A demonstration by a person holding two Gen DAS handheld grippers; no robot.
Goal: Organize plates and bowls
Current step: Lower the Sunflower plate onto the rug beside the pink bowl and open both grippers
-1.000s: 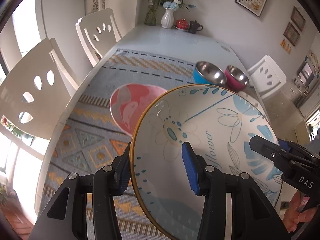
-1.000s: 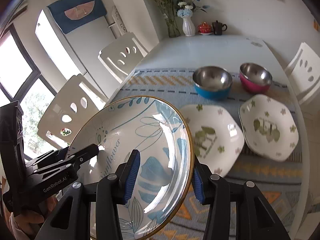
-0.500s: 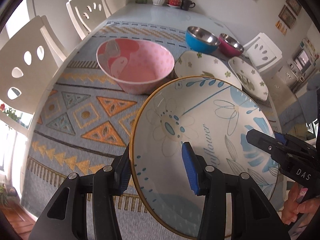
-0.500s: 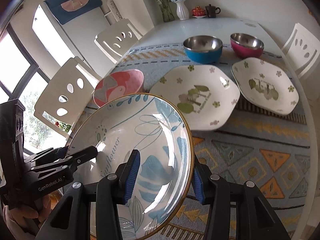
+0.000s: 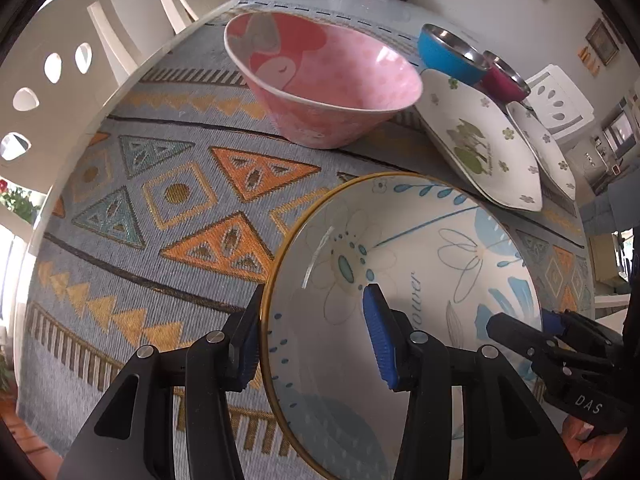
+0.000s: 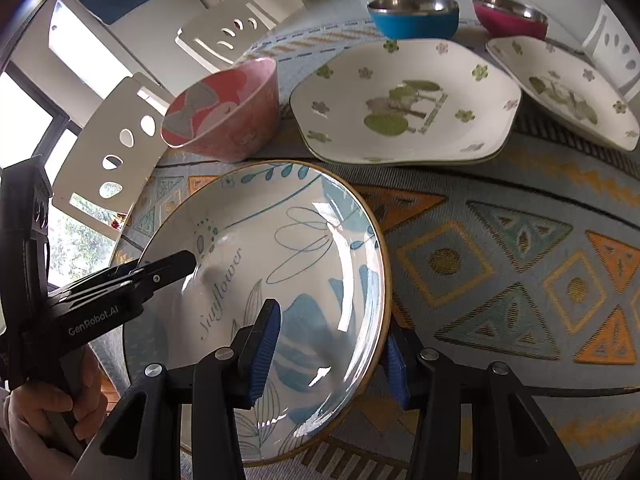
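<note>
Both sets of jaws are partly closed, pinching opposite rims of the sunflower plate (image 5: 404, 292): the left gripper (image 5: 316, 340) one edge, the right gripper (image 6: 328, 354) the other. It hangs tilted, face up, just above the bench (image 6: 500, 240), near the pink bowl (image 5: 320, 80). Round, it has no long axis. Uneven lowering could slip a rim free.

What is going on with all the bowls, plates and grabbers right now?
sunflower bowl: gripped by its rim on both sides, tilted.
left gripper: shut on the bowl's rim.
right gripper: shut on the opposite rim.
pink bowl: upright, empty, on the cloth.
blue bowl: upright.
magenta bowl: upright.
near flower plates: seem to be two, stacked.
far flower plate: flat on the cloth.
</note>
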